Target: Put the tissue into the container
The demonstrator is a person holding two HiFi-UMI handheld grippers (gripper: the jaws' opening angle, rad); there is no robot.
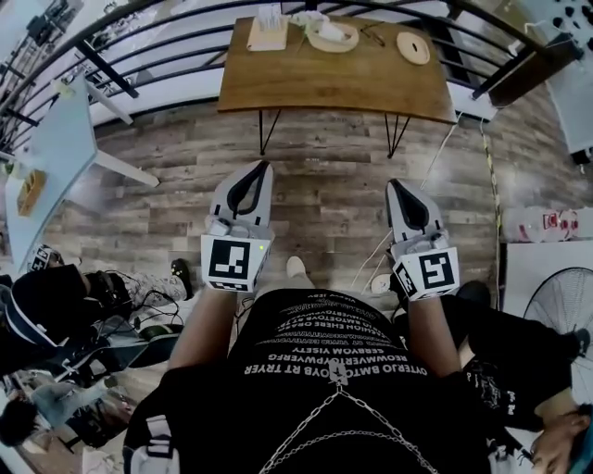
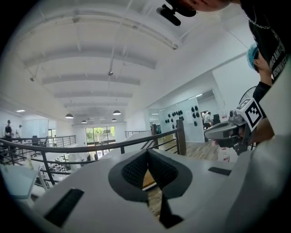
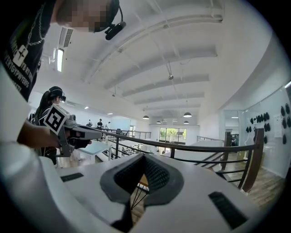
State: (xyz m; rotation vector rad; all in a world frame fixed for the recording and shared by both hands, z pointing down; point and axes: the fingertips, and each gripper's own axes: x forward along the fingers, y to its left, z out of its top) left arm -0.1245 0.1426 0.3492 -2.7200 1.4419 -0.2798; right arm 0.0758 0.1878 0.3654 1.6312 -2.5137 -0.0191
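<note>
Tissue (image 1: 269, 15) on table (image 1: 334, 83), far ahead of left claw (image 1: 260, 167), well out of reach. Bowl (image 1: 352, 41), likely container, just right of it, ahead between claws. Both claws pressed together, empty; right claw (image 1: 395, 184) level with left. Close distance first; spread jaws before reaching tissue, pinch lightly.

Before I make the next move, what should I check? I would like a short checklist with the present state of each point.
1. Left tongs empty: ok, jaws together, nothing between them.
2. Right tongs empty: ok, jaws together, nothing between them.
3. Tongs open for a grasp: not ok, both are shut.
4. Table within reach: not ok, floor lies between it and the tongs.
5. Tissue found: cannot tell; a white thing lies on the round tray, too small to name.
6. Container found: cannot tell.
</note>
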